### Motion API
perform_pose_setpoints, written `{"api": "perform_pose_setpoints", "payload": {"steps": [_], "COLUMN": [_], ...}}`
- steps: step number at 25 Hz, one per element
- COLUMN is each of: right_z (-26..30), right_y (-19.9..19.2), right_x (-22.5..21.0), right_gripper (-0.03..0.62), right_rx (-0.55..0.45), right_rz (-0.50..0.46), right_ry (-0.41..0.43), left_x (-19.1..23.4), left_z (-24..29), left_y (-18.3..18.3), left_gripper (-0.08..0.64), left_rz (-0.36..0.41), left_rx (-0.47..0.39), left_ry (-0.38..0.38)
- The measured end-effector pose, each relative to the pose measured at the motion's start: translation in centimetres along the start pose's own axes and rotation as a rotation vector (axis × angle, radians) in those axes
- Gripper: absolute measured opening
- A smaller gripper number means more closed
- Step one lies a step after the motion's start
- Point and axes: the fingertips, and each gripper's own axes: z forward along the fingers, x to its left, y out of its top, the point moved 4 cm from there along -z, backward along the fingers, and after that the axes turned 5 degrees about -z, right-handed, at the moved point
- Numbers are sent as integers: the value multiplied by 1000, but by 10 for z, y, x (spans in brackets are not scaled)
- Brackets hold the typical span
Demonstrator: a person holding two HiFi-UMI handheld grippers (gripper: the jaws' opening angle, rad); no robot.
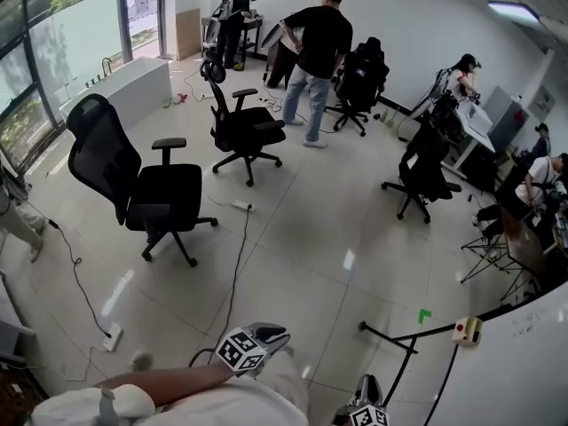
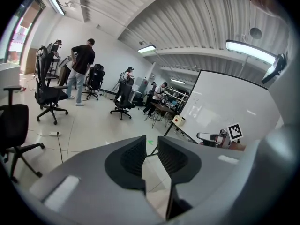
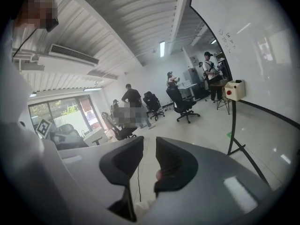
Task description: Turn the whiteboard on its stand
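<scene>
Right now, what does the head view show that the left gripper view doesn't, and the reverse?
Only the head view: the left gripper from above, its marker cube, and the forearm behind it. Only the left gripper view: that gripper's jaws, slightly apart with nothing between them, and the ceiling lights. Both: the whiteboard, the red-button box on its stand, and the standing person in black.
</scene>
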Motion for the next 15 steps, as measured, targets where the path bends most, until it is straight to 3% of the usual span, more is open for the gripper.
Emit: {"api": "perform_pose_setpoints", "payload": {"steps": [10,15], "right_z": [103,144], "right_y": [86,128], "right_x": [-10,-6], "right_gripper": [89,81], "right_rx": [-109,-91], "right_rz": [134,94], "right_ry": [151,248], "left_x": [36,30], "left_z": [46,61], "left_y": [89,119], "left_gripper": [94,94], "left_rz": [30,50], "left_rx": [-87,-89], "left_ry": [91,126]}}
